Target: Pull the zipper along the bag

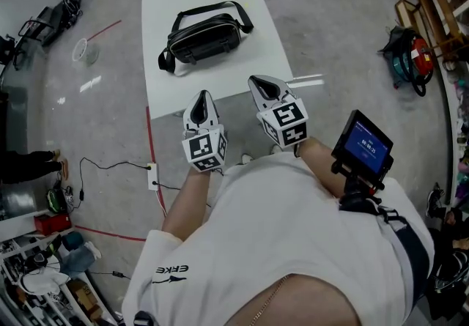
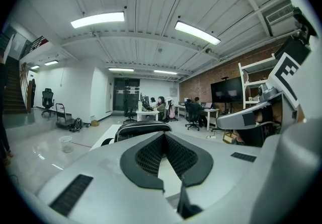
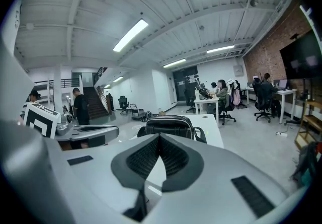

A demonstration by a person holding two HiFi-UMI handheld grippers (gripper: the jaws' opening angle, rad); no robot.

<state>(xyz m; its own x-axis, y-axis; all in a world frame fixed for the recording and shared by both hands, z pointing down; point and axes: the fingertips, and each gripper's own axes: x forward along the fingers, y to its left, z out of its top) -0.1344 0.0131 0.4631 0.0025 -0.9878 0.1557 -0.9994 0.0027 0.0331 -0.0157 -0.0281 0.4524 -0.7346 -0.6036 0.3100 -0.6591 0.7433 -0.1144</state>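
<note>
White shirt (image 1: pixel 293 229) nearest lens. L tongs (image 1: pixel 204 95) and R tongs (image 1: pixel 258 84) are clenched, nothing gripped, held over near tabletop (image 1: pixel 256 2) edge. Black bag (image 1: pixel 205 35) lies on far half, well apart from both. Judged soft, light, apt to slide: body to be pinned w/ one, zip pull taken w/ other. Pull not made out. Pad closure is shown by gripper views only; whole strap loop by head view only.

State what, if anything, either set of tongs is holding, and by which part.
Nothing: left tongs and right tongs are both shut, empty, short of the bag.
</note>
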